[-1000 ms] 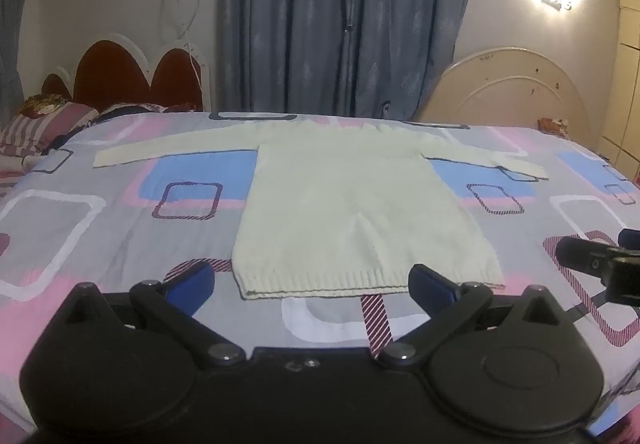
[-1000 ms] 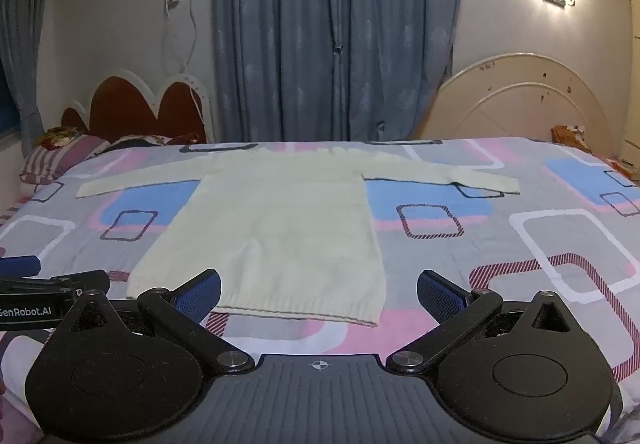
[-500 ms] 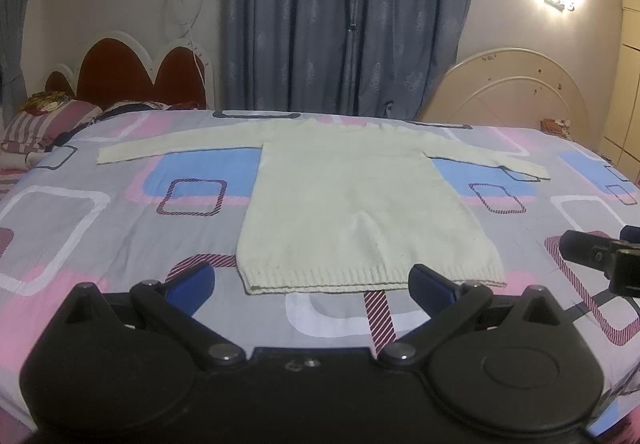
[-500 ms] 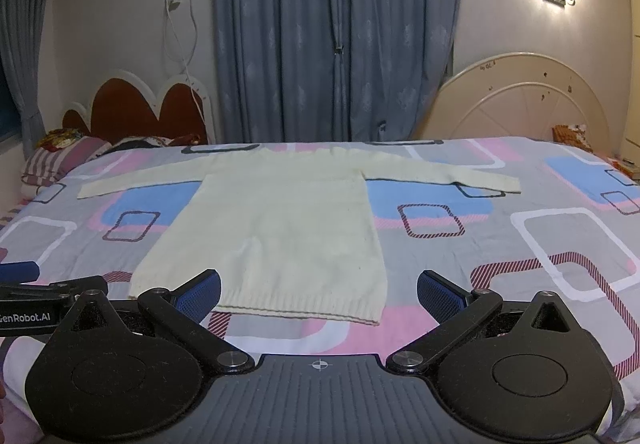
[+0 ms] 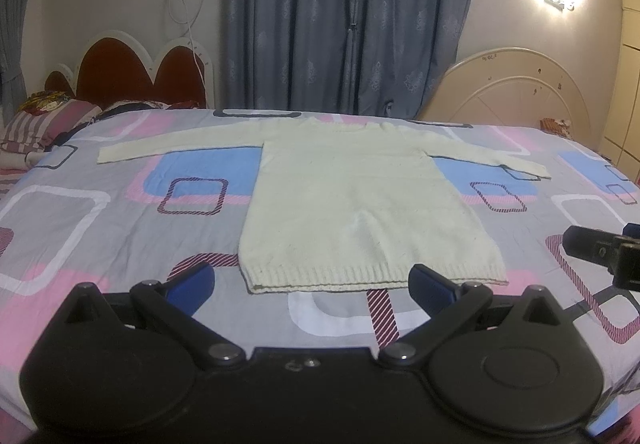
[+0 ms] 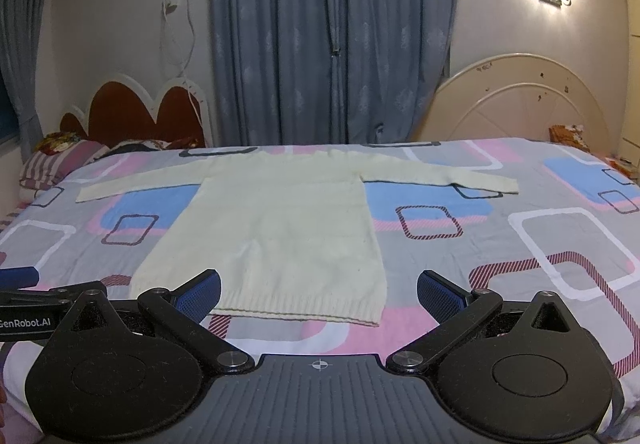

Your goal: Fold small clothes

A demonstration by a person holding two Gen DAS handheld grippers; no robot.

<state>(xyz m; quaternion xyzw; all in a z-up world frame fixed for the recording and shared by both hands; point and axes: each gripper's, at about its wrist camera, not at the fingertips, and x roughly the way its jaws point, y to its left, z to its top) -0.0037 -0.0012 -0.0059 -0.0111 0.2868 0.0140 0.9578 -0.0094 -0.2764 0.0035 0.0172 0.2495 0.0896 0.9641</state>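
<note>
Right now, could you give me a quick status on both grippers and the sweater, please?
Left gripper open, empty. Right gripper open, empty. Sweater flat on bed, sleeves spread, unfolded. Nothing in the way.

The left hand-held gripper (image 5: pixel 311 280) is held level and low, its two blue-padded fingers (image 5: pixel 191 281) spread wide apart with nothing between them. The right hand-held gripper (image 6: pixel 319 291) sits in the same pose, level, its blue-padded fingers (image 6: pixel 439 294) likewise splayed wide and empty. The two are side by side: a black part of the right one shows at the right edge of the left wrist view, and the left one, with a blue fingertip (image 6: pixel 18 276), shows at the left edge of the right wrist view
</note>
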